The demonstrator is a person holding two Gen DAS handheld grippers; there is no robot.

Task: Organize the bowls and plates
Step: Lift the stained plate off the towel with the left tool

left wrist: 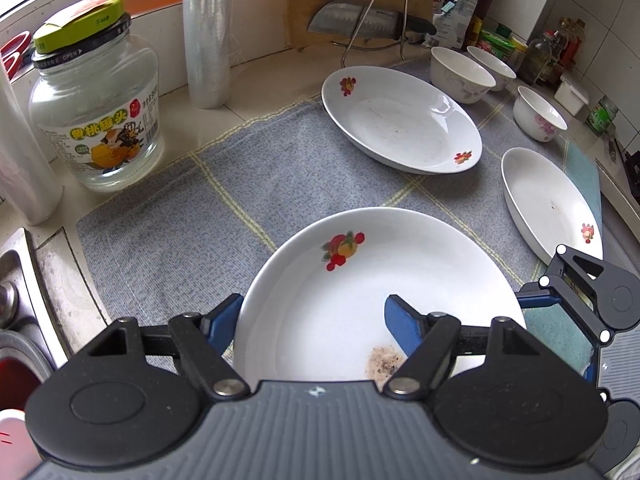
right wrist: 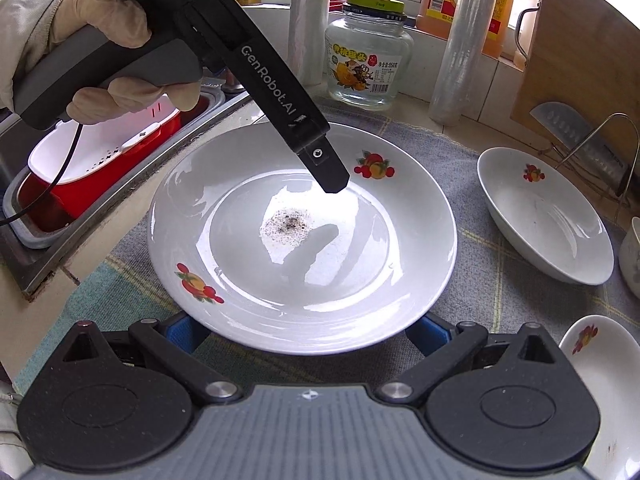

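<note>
- Plate (right wrist: pixel 304 236) with fruit prints and a burnt-looking speck patch in its well sits at the near end of the grey checked cloth (left wrist: pixel 168 216), beside the sink (right wrist: pixel 36 216); whether it rests on the cloth or is slightly lifted I cannot tell.
- Left gripper (left wrist: pixel 316 324) is clamped on this plate's rim: one blue pad lies inside the well, the other outside and under the rim.
- Right gripper (right wrist: pixel 308 332) faces the opposite edge, blue pads to either side of and below the rim; jaws stand apart, not pressing on anything.
- Step in hand, as I judge it: carrying the first plate toward a stack.
- Other pieces wait on the cloth: a second plate (left wrist: pixel 400 120) near the knife rack (left wrist: pixel 376 20), a third plate (left wrist: pixel 548 204) at the right edge, and three bowls (left wrist: pixel 460 74) lined up behind.
- Next move calls for keeping the plate level, steering clear of the glass jar (left wrist: pixel 96 120), and lowering it squarely into the second plate before releasing the rim.
- Risk: a one-sided rim grip may let the glazed plate tip or slip.
</note>
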